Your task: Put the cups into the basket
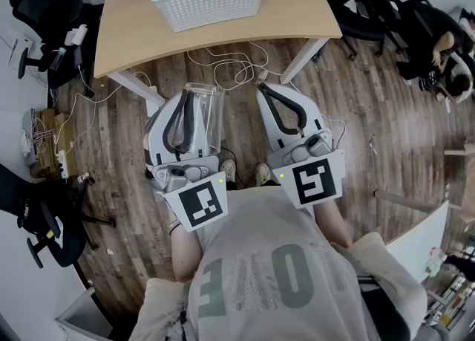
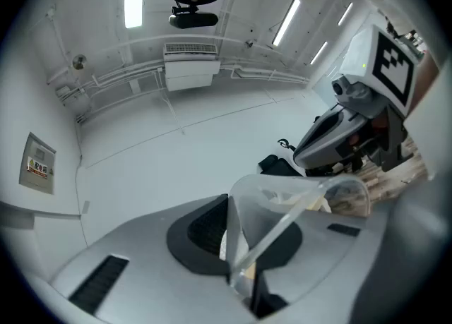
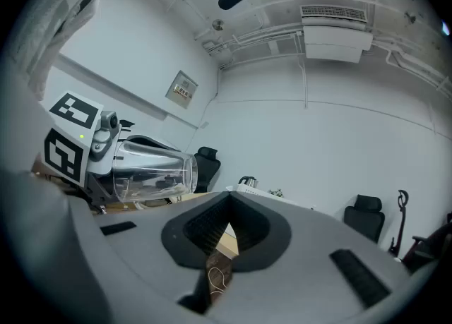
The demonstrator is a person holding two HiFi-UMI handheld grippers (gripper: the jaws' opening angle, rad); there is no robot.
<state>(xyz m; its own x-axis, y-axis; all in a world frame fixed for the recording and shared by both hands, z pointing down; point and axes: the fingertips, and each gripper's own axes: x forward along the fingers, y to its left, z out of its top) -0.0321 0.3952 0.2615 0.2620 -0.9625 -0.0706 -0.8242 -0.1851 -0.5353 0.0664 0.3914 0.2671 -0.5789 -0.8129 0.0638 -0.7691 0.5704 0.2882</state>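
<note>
Right tongs (image 3: 227, 208) apparently closed, empty

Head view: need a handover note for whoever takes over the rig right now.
Left gripper: shut on the wall of a clear cup, held over the floor, short of the table.
Right gripper: jaws together, nothing between them.
Basket: white, on the table ahead. No cup shows in the part in view; its far side is cut off.
Done: one cup is in hand.
Left: carry that cup over the basket and release it. No other cups are in view, so look for more afterwards.
</note>
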